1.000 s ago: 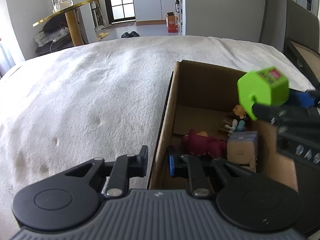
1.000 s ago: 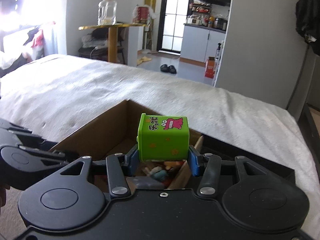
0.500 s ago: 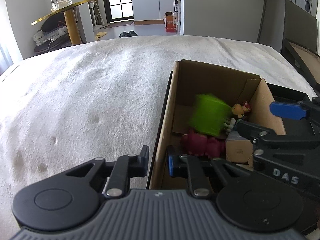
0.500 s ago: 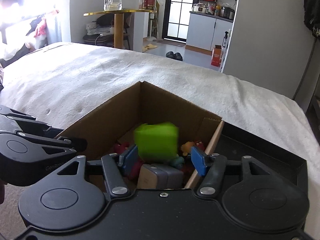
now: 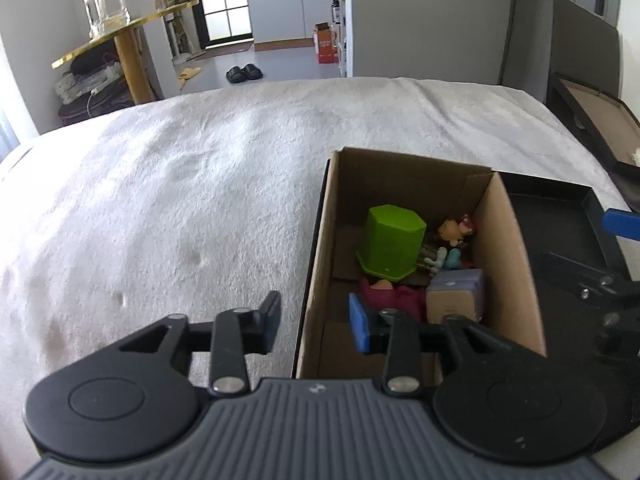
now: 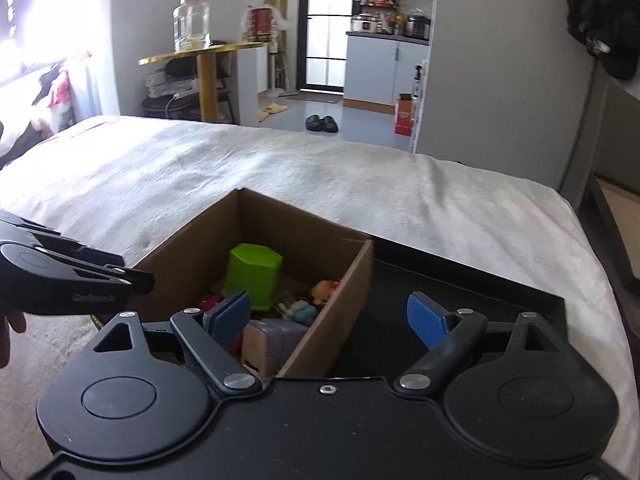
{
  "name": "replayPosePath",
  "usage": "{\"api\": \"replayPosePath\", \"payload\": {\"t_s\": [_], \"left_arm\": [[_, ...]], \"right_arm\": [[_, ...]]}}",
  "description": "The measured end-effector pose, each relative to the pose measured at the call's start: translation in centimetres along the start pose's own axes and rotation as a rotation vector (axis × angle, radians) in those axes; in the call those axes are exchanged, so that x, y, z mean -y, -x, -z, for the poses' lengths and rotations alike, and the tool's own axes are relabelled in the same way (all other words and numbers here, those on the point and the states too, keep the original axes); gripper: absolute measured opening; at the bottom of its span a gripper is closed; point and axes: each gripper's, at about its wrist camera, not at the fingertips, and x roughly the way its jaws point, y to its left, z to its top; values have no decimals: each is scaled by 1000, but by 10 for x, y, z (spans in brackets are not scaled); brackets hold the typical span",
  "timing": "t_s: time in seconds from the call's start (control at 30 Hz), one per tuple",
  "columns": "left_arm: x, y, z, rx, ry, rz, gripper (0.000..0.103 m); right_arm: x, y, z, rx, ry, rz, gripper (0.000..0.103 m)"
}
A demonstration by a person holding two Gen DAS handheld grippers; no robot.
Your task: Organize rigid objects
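A green toy box (image 5: 390, 244) (image 6: 252, 276) lies inside the open cardboard box (image 5: 508, 264) (image 6: 352, 280), tipped among small figures (image 5: 452, 232), a magenta toy (image 5: 394, 296) and a beige-purple cube (image 5: 456, 300). My right gripper (image 6: 326, 316) hovers over the box's near right wall. Its jaws are opening wide and hold nothing. My left gripper (image 5: 314, 326) straddles the box's left wall. Its jaws are opening, and the pads stand off the cardboard. Each gripper shows in the other's view: the right gripper (image 5: 600, 256) and the left gripper (image 6: 132, 280).
The cardboard box sits on a black tray (image 5: 560, 216) (image 6: 460, 292) on a bed under a white blanket (image 5: 180, 200). Another black lid (image 5: 600, 120) leans at the far right. Beyond the bed stands a gold round table (image 6: 200, 52) with a glass jar.
The right gripper let go of the green toy box, which dropped into the cardboard box. Its jaws spread and drew back. The left jaws opened off the box wall and rose.
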Motion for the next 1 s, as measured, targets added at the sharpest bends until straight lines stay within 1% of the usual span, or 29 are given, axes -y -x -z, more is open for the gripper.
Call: {"api": "replayPosePath", "payload": {"t_s": [0.17,0.2,0.27,0.33,0.43,0.53,0.6,0.67,0.73,0.8,1.0], "left_arm": [[0,19,-3,17,-4,-10,46],[0,24,-4,23,-7,-17,49],[2,31,-6,34,-17,-24,55],[2,38,-8,42,-22,-21,69],[4,50,-9,49,-23,-6,77],[6,59,-9,55,-35,-11,81],[5,67,-9,59,-40,-7,83],[4,76,-10,69,-35,1,83],[2,86,-10,79,-28,14,88],[0,94,-10,80,-34,20,89],[-7,116,-7,93,-22,64,95]], "right_arm": [[18,16,4,-3,-65,5,89],[21,19,5,-8,-74,9,89],[27,24,6,-14,-89,19,90],[33,32,8,-11,-107,27,91],[43,44,9,-5,-134,33,93],[53,58,11,-3,-158,32,96],[59,65,12,-4,-174,34,96],[66,73,14,0,-199,35,96],[71,81,15,5,-220,31,96],[74,89,16,9,-231,29,98],[81,114,16,30,-259,17,103]]}}
